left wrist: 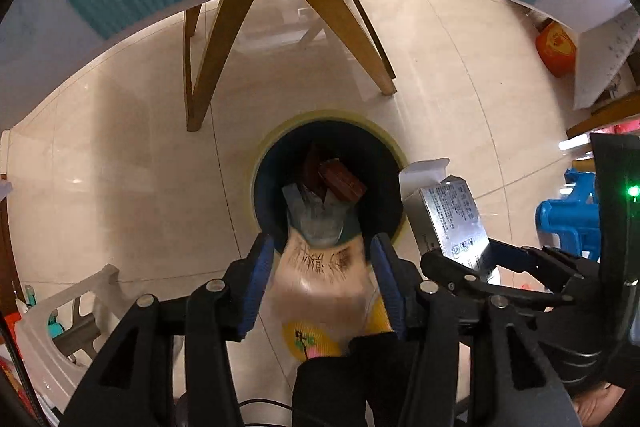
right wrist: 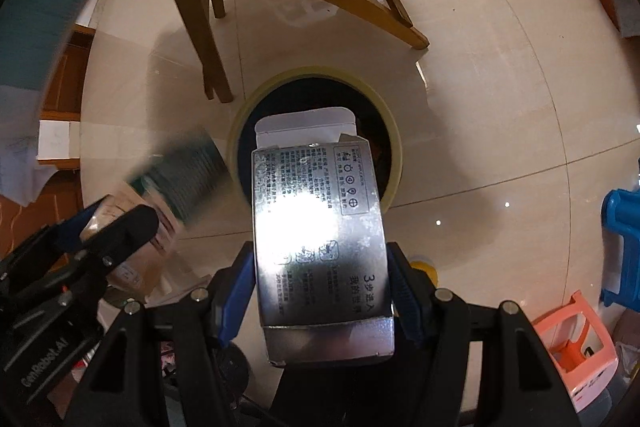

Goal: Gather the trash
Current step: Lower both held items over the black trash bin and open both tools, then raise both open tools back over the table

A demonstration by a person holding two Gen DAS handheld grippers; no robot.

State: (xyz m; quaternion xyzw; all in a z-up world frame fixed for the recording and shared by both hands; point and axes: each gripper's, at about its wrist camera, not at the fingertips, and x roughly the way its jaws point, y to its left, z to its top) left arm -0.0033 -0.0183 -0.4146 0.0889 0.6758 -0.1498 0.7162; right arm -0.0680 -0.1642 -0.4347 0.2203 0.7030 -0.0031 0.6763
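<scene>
Black tongs (right wrist: 322,267), blue ribbed pads (left wrist: 256,287), silver pivot screws (white "GenRobot.AI" lettering).

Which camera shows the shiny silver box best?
The right wrist view. There the silver box fills the middle, printed side up, squeezed in the right gripper above the bin. The left wrist view shows only a slanted part of the box at the side, beside the left gripper.

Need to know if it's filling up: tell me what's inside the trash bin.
Inside the trash bin: a reddish-brown packet and a dark wrapper. The beige pouch in the left gripper hides the near side and bottom.
</scene>
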